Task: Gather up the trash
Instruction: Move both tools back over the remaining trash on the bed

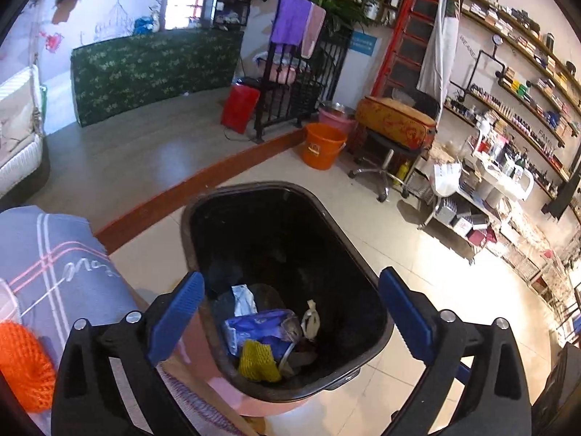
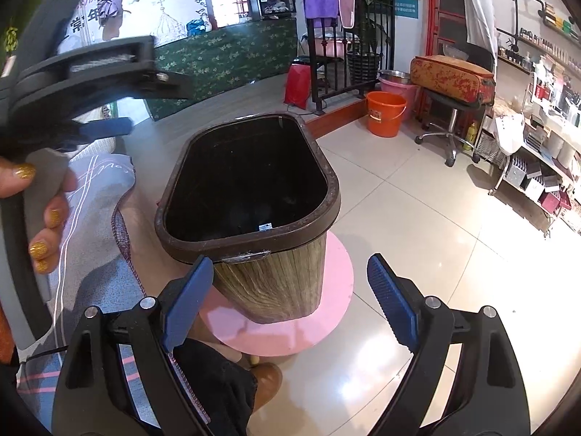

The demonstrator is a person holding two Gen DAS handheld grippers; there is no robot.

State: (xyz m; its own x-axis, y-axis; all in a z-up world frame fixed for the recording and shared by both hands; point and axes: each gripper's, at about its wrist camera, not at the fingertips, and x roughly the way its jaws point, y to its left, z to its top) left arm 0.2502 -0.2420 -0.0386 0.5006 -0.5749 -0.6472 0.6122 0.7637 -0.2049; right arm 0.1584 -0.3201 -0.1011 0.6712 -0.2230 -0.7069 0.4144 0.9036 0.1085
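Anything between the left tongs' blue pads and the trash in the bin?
No. In the left wrist view the open left tongs hang over the dark oval wood-grain bin; only air separates them from the blue wrapper and yellow foam net at the bottom.

Pale glossy floor tiles (image 1: 417, 254) catch bright light. Behind an orange bucket (image 1: 321, 145) stands a black railing (image 1: 301, 83); right of it, a red ladder (image 1: 403, 36) and curved wall shelves (image 1: 526, 83).
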